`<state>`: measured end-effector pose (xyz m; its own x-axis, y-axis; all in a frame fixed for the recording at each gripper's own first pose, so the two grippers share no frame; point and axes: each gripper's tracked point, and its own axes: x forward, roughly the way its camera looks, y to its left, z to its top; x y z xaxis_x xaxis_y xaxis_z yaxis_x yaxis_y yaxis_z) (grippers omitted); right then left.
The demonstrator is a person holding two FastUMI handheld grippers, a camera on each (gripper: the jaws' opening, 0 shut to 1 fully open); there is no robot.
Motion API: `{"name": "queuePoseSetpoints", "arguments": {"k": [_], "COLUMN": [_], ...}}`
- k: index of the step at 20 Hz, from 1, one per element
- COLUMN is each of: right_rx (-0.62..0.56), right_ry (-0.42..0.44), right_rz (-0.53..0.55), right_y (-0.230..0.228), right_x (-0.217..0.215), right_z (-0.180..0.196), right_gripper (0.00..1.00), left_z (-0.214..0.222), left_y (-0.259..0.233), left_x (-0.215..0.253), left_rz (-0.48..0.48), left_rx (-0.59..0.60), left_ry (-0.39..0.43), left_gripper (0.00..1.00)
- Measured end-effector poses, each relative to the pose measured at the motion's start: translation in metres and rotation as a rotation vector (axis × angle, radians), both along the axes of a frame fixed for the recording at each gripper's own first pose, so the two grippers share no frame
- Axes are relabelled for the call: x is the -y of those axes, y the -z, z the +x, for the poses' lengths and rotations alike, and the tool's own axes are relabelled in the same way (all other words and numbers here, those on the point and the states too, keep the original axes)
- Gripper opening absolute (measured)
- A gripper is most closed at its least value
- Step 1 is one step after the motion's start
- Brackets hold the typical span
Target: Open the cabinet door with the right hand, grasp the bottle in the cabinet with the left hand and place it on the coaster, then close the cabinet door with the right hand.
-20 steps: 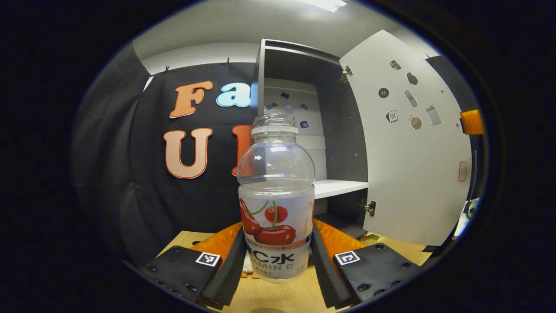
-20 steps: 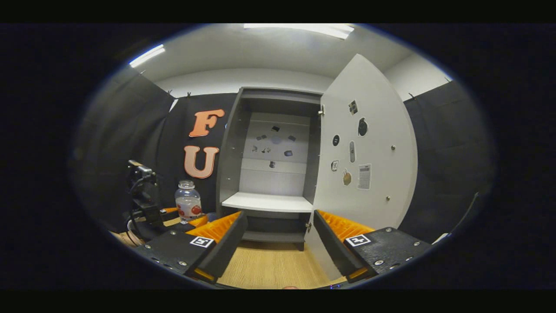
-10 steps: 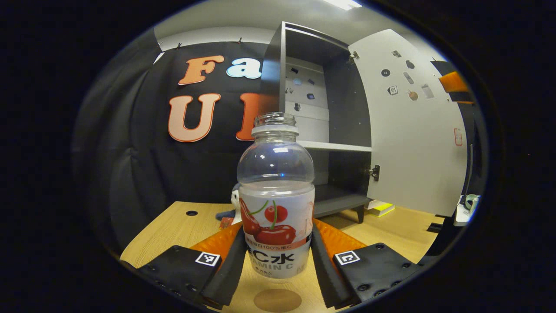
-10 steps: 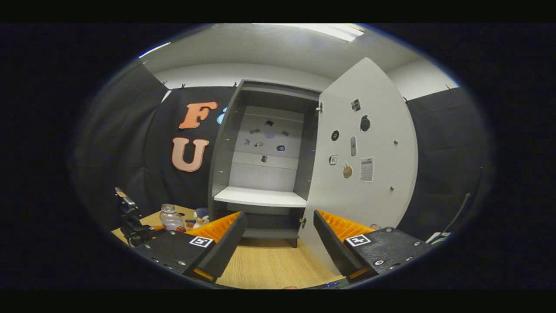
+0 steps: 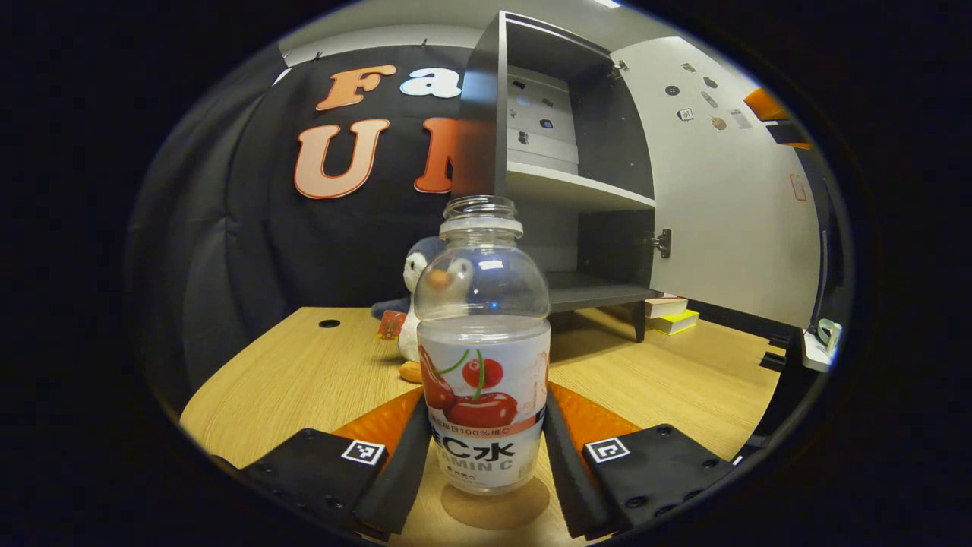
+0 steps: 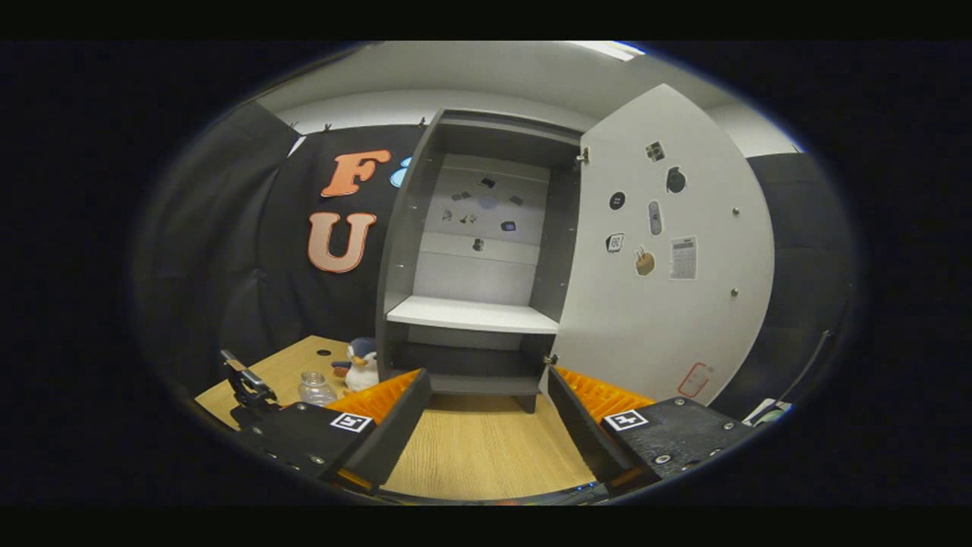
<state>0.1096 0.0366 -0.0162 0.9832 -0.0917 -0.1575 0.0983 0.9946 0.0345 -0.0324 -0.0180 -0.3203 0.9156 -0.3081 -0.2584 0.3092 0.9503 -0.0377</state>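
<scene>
The left tool is clamped on the upright bottle, its base directly over the coaster on the tabletop — whether touching, I cannot tell; right tool, jaws apart and empty, faces the open cabinet door

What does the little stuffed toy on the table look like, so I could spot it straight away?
Start at the tall dark cabinet with its white door swung open. On the wooden table, just left of the cabinet's foot, stands a plush penguin, behind the clear bottle that the left gripper holds. It is the one soft toy there: white belly, orange beak and feet.
</scene>
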Motion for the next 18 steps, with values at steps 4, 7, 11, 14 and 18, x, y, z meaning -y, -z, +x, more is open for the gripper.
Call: {"name": "queuePoseSetpoints", "arguments": {"k": [4,7,11,14,18], "right_rx": [-0.020,-0.051,-0.067,-0.067,-0.063], "right_ry": [0.006,0.001,-0.001,0.001,-0.001], "right_rz": [-0.007,0.003,0.018,0.012,0.020], "right_y": [0.007,0.013,0.017,0.016,0.016], "right_x": [0.000,-0.003,-0.007,-0.006,-0.008], "right_z": [0.002,0.001,0.000,-0.001,0.000], "right_gripper": [0.95,0.95,0.96,0.95,0.95], "left_z": [-0.006,-0.006,-0.010,-0.014,-0.019], "left_y": [0.016,0.019,0.026,0.028,0.029], "left_x": [0.001,0.006,0.005,0.001,-0.001], "left_rz": [0.037,0.050,0.061,0.056,0.049], "left_rx": [-0.005,0.001,-0.010,-0.032,-0.060], "left_ry": [0.020,0.046,0.050,0.025,0.008], "left_gripper": [0.81,0.81,0.81,0.81,0.83]}}
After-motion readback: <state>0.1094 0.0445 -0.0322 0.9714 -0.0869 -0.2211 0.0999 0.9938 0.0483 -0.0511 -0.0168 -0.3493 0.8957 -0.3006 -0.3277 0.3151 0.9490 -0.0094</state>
